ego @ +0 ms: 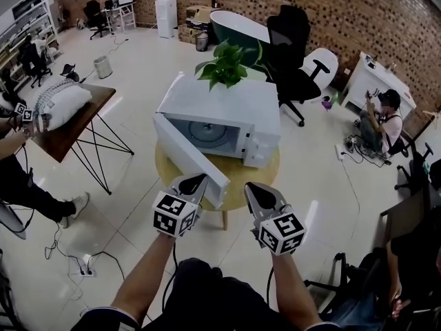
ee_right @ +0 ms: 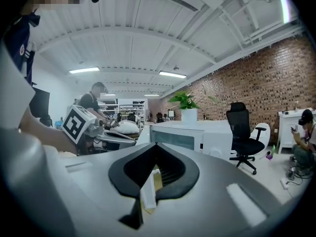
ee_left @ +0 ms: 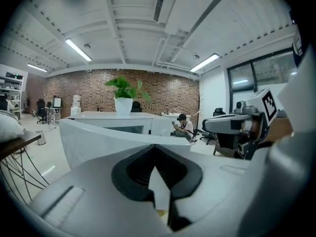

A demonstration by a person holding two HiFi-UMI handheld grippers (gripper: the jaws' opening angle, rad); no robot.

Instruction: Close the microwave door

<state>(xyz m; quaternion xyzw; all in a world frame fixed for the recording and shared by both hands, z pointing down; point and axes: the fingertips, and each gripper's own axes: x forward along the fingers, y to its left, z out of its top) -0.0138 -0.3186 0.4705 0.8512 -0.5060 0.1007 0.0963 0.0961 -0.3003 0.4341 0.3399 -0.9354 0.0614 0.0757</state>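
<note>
On the round table, the microwave door gapes toward 7 o'clock. Left gripper, jaws pinched together and empty, should press the door's outer face toward 1 o'clock. Right gripper is likewise pinched and empty.

Even fluorescent light fills a bright office.
Ceiling tubes give soft, faint shadows; the pale floor and white microwave glare slightly. All views bow and darken at the edges, and the closest foreground in both gripper views is blurred.
</note>
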